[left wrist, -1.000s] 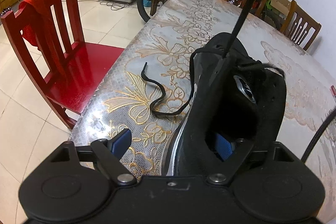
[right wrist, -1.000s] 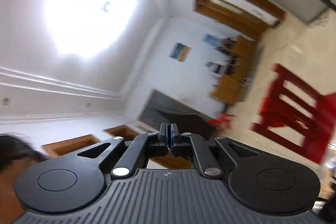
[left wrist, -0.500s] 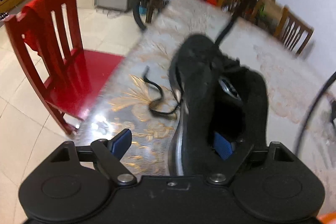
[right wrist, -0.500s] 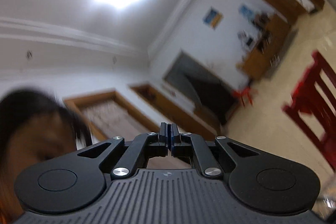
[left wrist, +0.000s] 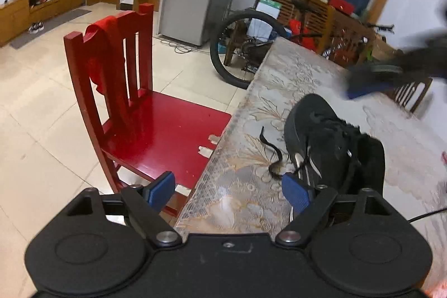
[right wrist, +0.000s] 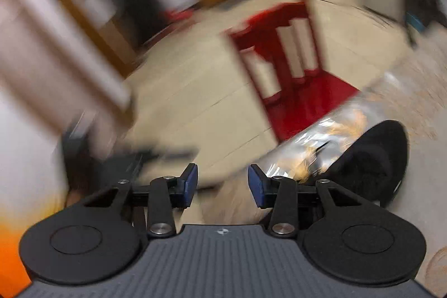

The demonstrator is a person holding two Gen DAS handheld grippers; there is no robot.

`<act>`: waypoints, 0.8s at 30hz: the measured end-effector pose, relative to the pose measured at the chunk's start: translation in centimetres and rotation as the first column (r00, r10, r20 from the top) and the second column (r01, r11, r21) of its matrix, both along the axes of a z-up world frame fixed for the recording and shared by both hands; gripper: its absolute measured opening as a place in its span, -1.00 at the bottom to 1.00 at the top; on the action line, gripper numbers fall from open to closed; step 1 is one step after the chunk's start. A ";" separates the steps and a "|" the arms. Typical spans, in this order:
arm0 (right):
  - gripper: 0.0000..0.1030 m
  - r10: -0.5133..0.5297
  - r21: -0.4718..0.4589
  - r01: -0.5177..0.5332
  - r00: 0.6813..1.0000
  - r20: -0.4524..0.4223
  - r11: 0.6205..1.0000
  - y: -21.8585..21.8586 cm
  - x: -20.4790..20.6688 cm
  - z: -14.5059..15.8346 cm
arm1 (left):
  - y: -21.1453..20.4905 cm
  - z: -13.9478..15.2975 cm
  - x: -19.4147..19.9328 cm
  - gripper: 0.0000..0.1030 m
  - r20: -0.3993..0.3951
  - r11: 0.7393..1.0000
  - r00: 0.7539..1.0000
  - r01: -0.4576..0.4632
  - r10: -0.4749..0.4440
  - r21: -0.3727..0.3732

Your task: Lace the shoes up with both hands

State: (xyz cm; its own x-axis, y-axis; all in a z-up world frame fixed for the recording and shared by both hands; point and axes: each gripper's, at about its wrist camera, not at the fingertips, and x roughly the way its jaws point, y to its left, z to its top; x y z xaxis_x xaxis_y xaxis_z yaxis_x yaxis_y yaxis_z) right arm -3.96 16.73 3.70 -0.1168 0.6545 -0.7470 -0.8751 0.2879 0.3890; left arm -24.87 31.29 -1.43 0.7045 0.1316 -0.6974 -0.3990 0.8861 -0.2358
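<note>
A red wooden chair [left wrist: 125, 108] is standing at the far left on the pale tiled floor, a red cloth [left wrist: 104, 46] hanging over its slatted back, its seat drawn up to the table [left wrist: 237, 194] edge. The left gripper [left wrist: 227, 187] is hovering over that edge with its blue pads [left wrist: 160, 187] spread wide and nothing between them — the right-hand pad is sitting just beside the shoe's side, and I cannot tell if it is touching.

The black shoe [left wrist: 332, 147] is lying on the floral table cover near the table's left edge, toe pointing away from the camera. Its upper is matte black and partly laced, with pale streaks showing along the near side. One loose end of the black lace [left wrist: 272, 155] is trailing off to the shoe's left, curling flat on the cover.

Further right, the right gripper [left wrist: 391, 74] is appearing as a dark blur with a blue pad above the table, well beyond the shoe. In its own heavily smeared view the right gripper [right wrist: 223, 187] is showing jaws that have just been opening — they are standing moderately apart, holding nothing — with the shoe [right wrist: 368, 158] ahead to its right.
</note>
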 end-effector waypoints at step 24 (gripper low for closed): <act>-0.94 -0.305 0.049 0.308 0.951 -0.048 0.950 2.1 2.0 0.7 | 1.0 4.3 1.4 0.55 0.377 0.989 0.915 0.145 -0.140 0.015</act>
State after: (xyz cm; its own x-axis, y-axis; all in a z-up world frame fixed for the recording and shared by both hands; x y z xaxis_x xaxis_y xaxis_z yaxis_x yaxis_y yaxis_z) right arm -1.91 18.83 4.40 0.0677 0.7033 -0.7077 -0.7319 0.5171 0.4438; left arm -23.49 32.25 2.90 0.9258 0.0035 -0.3779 -0.1485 0.9229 -0.3552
